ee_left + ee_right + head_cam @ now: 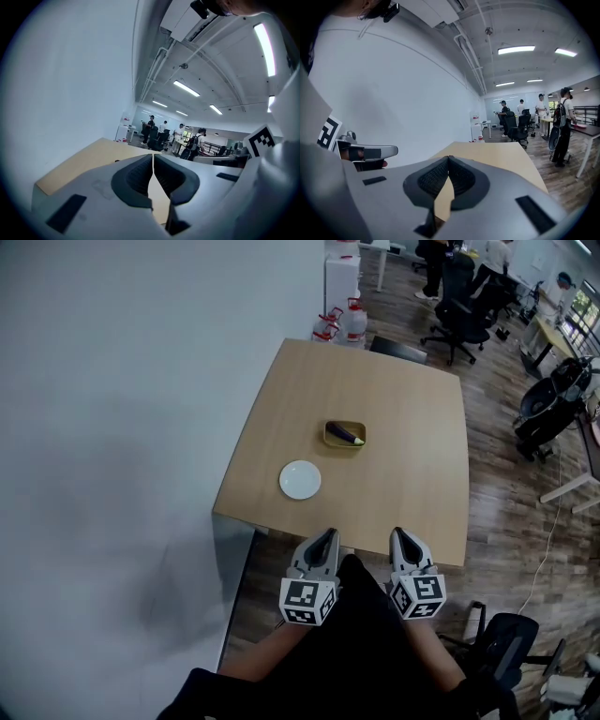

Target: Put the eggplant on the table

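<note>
- The eggplant (345,433) lies in a yellow bowl (329,438) at mid-table (394,390), just beyond a white plate (300,479).
- The left gripper (327,534) and right gripper (400,533) hover at the near edge, both clenched on nothing.
- The eggplant looks small, light and probably slick-skinned, so it is best pinched across its purple middle.

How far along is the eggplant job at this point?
Done: nothing yet; the eggplant lies in the yellow bowl on the table. In hand: nothing; the left claw and right claw are both shut and empty, by the table's near edge. Left: reach in, grip the eggplant, lift it out, set it on bare tabletop.
</note>
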The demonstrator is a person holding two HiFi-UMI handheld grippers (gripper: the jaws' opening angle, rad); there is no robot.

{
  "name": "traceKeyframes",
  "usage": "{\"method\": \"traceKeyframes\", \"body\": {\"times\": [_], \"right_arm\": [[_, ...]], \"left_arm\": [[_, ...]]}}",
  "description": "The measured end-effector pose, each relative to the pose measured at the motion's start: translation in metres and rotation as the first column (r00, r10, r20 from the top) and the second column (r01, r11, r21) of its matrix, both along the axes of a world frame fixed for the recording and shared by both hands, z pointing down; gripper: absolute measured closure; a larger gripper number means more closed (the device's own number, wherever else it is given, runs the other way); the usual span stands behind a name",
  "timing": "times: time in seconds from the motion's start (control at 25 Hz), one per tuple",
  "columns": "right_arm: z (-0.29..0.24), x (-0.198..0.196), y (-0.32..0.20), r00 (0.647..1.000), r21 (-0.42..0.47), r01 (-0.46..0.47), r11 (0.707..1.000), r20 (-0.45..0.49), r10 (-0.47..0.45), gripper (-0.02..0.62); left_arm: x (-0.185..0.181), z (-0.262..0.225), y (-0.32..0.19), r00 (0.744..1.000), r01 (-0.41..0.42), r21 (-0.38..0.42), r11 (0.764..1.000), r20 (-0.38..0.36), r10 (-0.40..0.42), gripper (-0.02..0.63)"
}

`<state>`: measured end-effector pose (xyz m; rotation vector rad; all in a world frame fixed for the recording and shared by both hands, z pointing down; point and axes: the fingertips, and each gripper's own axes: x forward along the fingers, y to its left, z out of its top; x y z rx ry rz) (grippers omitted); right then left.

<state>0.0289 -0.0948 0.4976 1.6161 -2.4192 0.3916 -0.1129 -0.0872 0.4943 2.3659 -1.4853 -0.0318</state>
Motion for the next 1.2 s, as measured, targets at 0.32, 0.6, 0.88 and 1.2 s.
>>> {"method": "traceKeyframes", "body": {"times": [0.32, 0.6, 0.88, 1.2], "right_arm": [[0.005, -0.012, -0.002, 0.997, 0.022, 0.021, 1.000, -0.079, -0.019, 0.535], [-0.009, -0.017, -0.008, 0.996, 0.077, 0.026, 0.997, -0.087, -0.020, 0.535], [-0.010, -0.017, -0.010, 0.995, 0.097, 0.047, 0.994, -0.094, -0.038, 0.535], [-0.014, -0.019, -0.015, 0.995, 0.109, 0.059, 0.992, -0.089, -0.049, 0.535]], "left_arm": [[-0.027, -0.009, -0.006, 0.996, 0.086, 0.058, 0.995, 0.027, -0.088, 0.586], [-0.029, -0.005, -0.011, 0.993, 0.080, 0.054, 0.995, 0.087, -0.085, 0.586], [-0.032, -0.011, -0.022, 0.990, 0.082, 0.091, 0.992, 0.111, -0.092, 0.586], [-0.034, -0.013, -0.034, 0.990, 0.082, 0.084, 0.993, 0.110, -0.091, 0.586]]}}
